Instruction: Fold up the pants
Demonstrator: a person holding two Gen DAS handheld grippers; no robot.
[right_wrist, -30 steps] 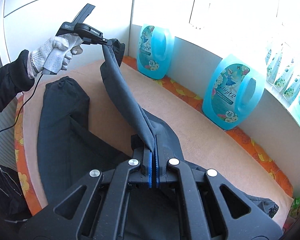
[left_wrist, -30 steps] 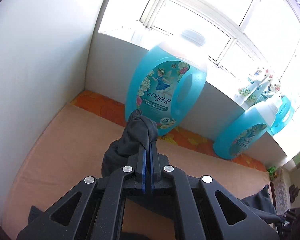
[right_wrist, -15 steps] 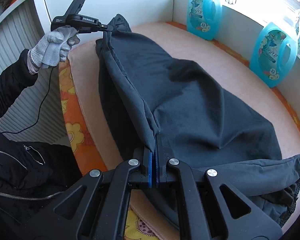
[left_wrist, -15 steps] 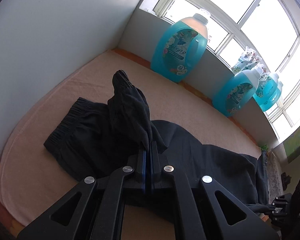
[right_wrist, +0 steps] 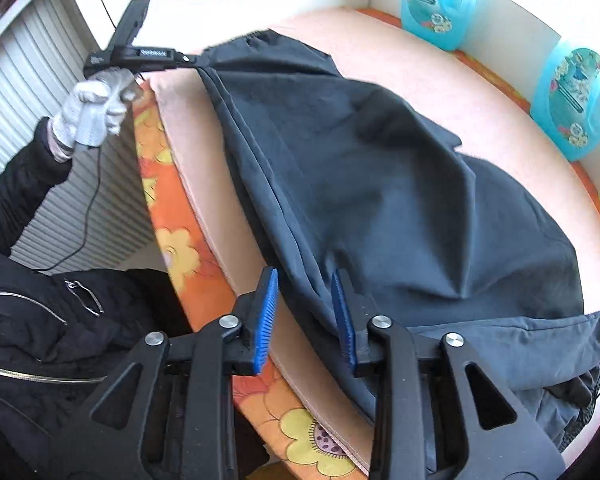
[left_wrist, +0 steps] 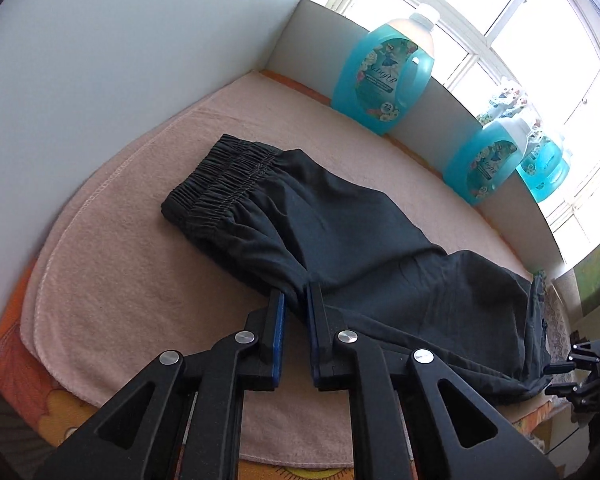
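Dark grey pants lie lengthwise on the peach towel, one leg laid over the other, with their gathered elastic end at the far left. My left gripper sits low at the near edge of the cloth. Its jaws are opening, with a bunch of fabric between the tips. In the right wrist view the pants stretch from the left gripper down to my right gripper. The right jaws are opening too, and the folded edge runs loosely between the blue pads.
Blue detergent bottles stand along the low wall under the window. A white wall closes the left end. The orange flowered cover marks the board's near edge, with a radiator and a person's black jacket beside it.
Both grippers came down and brought the lifted pant leg over onto the rest of the pants. Both pairs of jaws, clamped on the fabric before, now stand apart.
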